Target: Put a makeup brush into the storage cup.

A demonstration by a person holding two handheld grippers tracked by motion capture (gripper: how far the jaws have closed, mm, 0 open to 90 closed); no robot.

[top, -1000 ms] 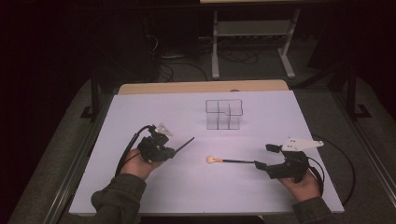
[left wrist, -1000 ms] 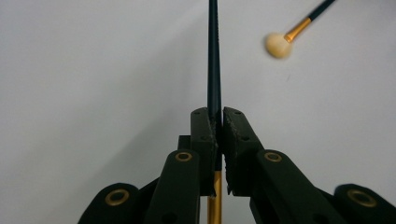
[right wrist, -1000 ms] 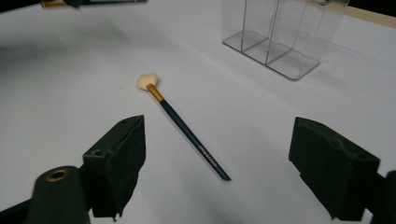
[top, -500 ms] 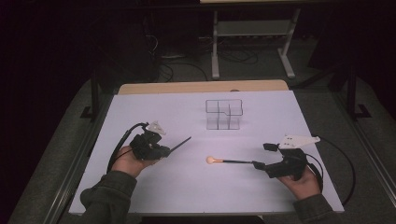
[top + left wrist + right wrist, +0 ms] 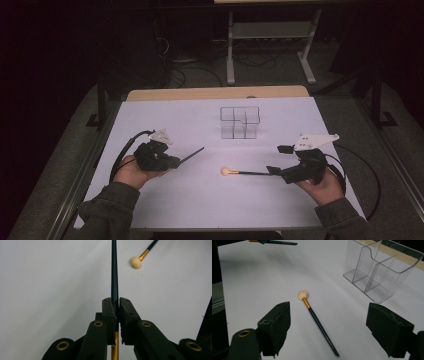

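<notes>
My left gripper (image 5: pixel 176 161) (image 5: pixel 117 301) is shut on a thin brush (image 5: pixel 192 154) (image 5: pixel 114 270). Its dark handle sticks out past the jaws and its gold ferrule sits behind them. A second brush (image 5: pixel 247 173) (image 5: pixel 319 325) lies flat on the white table, its cream head (image 5: pixel 227 171) (image 5: pixel 136 262) pointing left. My right gripper (image 5: pixel 279 160) (image 5: pixel 329 315) hangs just above the handle end of this brush. Its jaws stand wide open on either side without touching it. A clear plastic organizer (image 5: pixel 240 122) (image 5: pixel 382 272) with several compartments stands behind, at the table's middle.
The white table top (image 5: pixel 165 120) ends in a wooden strip (image 5: pixel 215 93) at the far side. Beyond it are a dark floor, cables and a metal stand (image 5: pixel 270 45). Cables (image 5: pixel 367 175) trail from both grippers near the table's side edges.
My right gripper has lifted slightly above the table. The brush under it has stayed where it lay. The left gripper has barely shifted and still grips its brush.
</notes>
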